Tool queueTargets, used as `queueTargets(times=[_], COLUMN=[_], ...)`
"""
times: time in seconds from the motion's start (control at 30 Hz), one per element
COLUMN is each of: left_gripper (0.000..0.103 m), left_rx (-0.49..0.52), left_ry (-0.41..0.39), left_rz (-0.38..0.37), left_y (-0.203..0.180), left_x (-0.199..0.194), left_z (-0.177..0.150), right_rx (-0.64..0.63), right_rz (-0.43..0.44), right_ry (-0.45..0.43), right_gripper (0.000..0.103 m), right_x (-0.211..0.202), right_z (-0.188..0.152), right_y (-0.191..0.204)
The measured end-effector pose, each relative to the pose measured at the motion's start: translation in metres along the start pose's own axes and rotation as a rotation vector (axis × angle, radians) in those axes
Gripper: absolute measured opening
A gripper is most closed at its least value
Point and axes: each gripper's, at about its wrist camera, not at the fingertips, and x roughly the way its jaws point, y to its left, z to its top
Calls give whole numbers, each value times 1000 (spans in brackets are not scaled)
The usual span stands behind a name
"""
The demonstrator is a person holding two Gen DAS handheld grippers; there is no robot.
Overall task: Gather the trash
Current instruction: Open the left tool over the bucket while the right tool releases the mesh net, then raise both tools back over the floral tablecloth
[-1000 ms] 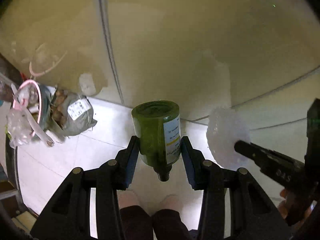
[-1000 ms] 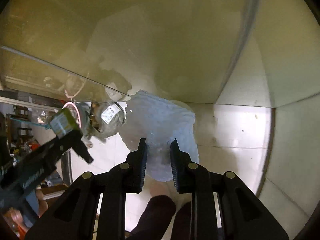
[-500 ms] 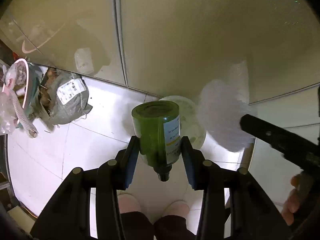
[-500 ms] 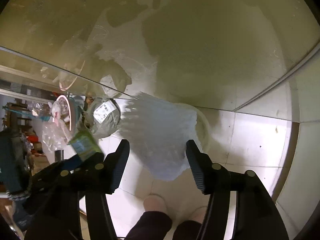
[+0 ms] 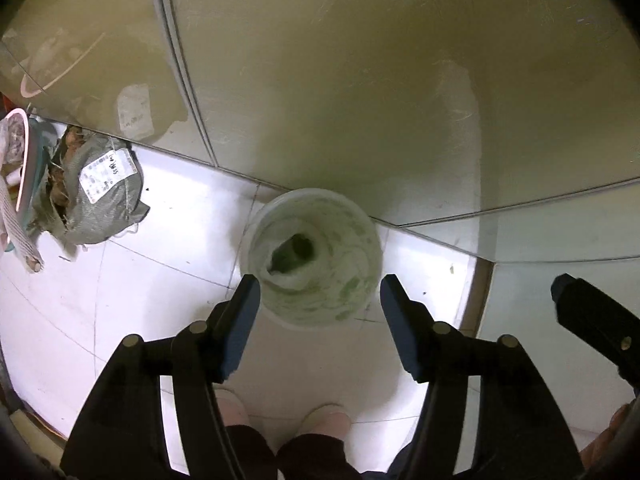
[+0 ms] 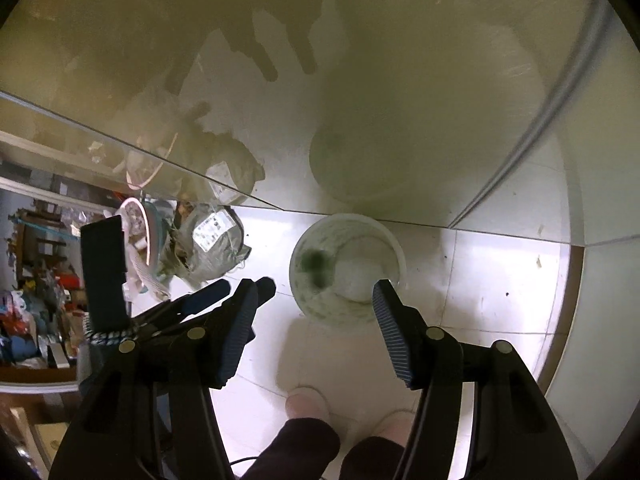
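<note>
Floor (image 5: 168,280): white glossy tile, dark grout lines, a few dark specks. Walls behind are pale reflective panels.

Basin (image 5: 24,168): far left in the left wrist view, pink-rimmed, partly cut off by the frame edge; contents too blurred to name.

Sack (image 5: 100,196): grey woven, white printed label on top, brown matter showing at its open side. On the floor just beside the basin, well apart from the bucket. Also in the right wrist view (image 6: 212,244).

Left tongs (image 5: 320,300): jaws have just been opening, now set wide, nothing between them. They hang above the bucket, pointing steeply down.

Bucket (image 5: 360,220): white, round, open-topped, inner wall smeared green. Stands on the floor against the foot of the wall.

Bottle (image 5: 292,252): dark green, lying inside the bucket on top of the paper. In the right wrist view it shows only as a green blur (image 6: 316,260).

Paper (image 5: 288,276): white, crumpled, inside the bucket around and under the bottle.

Right tongs (image 6: 316,300): jaws spread wide with nothing gripped, above the bucket's near rim. One black finger enters the left wrist view at far right (image 5: 592,320).

Slippers (image 5: 324,420): pale pink, on the person's feet, at the bottom edge below dark trouser legs.
</note>
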Motion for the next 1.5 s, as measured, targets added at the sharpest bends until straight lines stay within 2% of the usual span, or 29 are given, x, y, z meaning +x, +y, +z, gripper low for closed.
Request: queueTargets(times=[0.1, 0.23, 0.5, 0.67, 0.83, 0.97, 1.07, 1.13, 1.3, 1.5], left_gripper=[61, 61, 61, 61, 61, 61, 61, 61, 78, 92], left_rx=[8, 36, 157, 216, 245, 291, 335, 366, 412, 442], left_ry=[-7, -25, -128, -240, -375, -490, -558, -604, -667, -692], left_rz=[31, 62, 96, 71, 21, -13, -18, -34, -68, -75], left_y=[-6, -14, -47, -73, -92, -105, -114, -117, -137, -159], left_x=[-17, -64, -219, -338, -450, -527, -572, -594, -626, -629], left_z=[-2, -5, -4, 3, 9, 9, 13, 16, 20, 37], right_rx=[8, -8, -49, -66, -66, -62, -75, -82, -46, 9], right_rz=[-8, -36, -74, -98, -122, -146, -185, -223, -278, -306], right_ry=[-24, -53, -152, -266, -416, -538, -610, -666, -752, -825], right_gripper=[56, 56, 56, 56, 56, 56, 56, 56, 58, 68], right_x=[-20, -54, -170, -261, -350, -414, -443, -463, -495, -516], right_z=[-1, 1, 7, 5, -1, -13, -17, -20, -17, -10], right_y=[4, 24, 79, 121, 162, 188, 203, 212, 215, 202])
